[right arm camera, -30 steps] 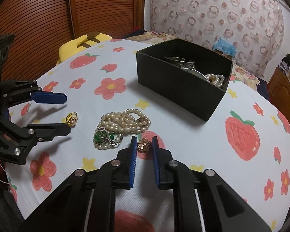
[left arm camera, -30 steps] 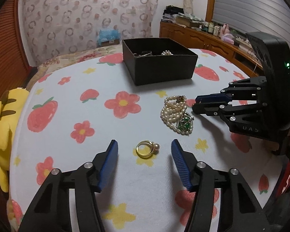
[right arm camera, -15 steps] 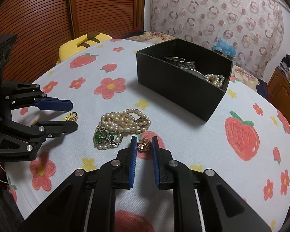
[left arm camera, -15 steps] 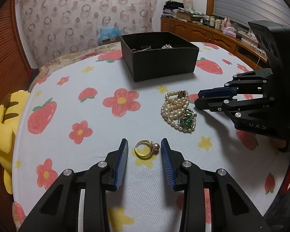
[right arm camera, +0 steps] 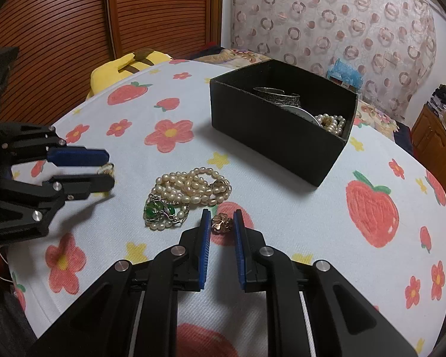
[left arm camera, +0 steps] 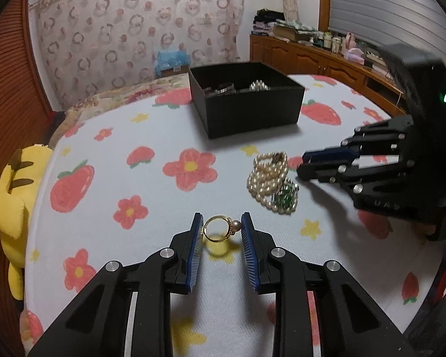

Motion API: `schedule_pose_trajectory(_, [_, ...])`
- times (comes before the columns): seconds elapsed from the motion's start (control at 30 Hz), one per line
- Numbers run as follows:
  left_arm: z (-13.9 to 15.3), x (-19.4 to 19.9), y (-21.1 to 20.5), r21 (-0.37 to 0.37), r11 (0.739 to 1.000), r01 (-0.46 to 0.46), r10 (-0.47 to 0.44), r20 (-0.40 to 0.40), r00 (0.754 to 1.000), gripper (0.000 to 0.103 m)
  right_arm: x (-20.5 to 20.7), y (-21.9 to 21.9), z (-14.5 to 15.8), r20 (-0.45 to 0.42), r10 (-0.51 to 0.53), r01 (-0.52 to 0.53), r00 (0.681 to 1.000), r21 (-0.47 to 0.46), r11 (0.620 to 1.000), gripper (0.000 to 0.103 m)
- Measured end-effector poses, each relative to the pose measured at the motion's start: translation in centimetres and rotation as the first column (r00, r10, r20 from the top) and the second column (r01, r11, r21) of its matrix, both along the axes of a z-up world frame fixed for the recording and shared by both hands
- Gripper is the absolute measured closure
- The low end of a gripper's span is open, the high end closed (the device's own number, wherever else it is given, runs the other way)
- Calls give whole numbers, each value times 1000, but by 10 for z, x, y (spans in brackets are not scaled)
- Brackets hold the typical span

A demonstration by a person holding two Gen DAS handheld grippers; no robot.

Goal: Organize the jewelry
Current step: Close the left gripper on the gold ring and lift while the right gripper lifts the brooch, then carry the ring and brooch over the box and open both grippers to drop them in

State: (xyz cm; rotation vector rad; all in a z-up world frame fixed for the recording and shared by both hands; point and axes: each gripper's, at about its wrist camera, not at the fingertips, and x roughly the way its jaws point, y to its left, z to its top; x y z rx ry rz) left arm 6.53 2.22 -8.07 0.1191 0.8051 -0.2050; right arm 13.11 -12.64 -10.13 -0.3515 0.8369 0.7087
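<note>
Bracketing the gold ring [left arm camera: 220, 228], my left gripper [left arm camera: 220, 226] touches it on both sides, lifted or not I cannot tell. My right gripper [right arm camera: 221, 223] flanks the brooch [right arm camera: 221, 222]; contact unclear. Risk: thin ring slipping out. Box [left arm camera: 252, 116] at 12 o'clock.

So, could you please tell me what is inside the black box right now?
Inside the black box, a silver cuff bracelet, a round silvery piece and a bunch of pearls show. The near wall hides the floor and anything lower.
</note>
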Motion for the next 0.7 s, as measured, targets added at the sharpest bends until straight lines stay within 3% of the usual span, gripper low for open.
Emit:
schedule_pose_trajectory(0.27, [18, 6, -4, -6, 1000, -7, 7, 48, 999, 78, -4, -7, 10, 32, -4, 4, 999, 8, 1000, 86])
schedule_pose_trajectory(0.7, [35, 29, -13, -22, 1000, -8, 10, 88, 996, 78, 23, -30, 64, 144, -59, 48, 988, 80, 996, 86])
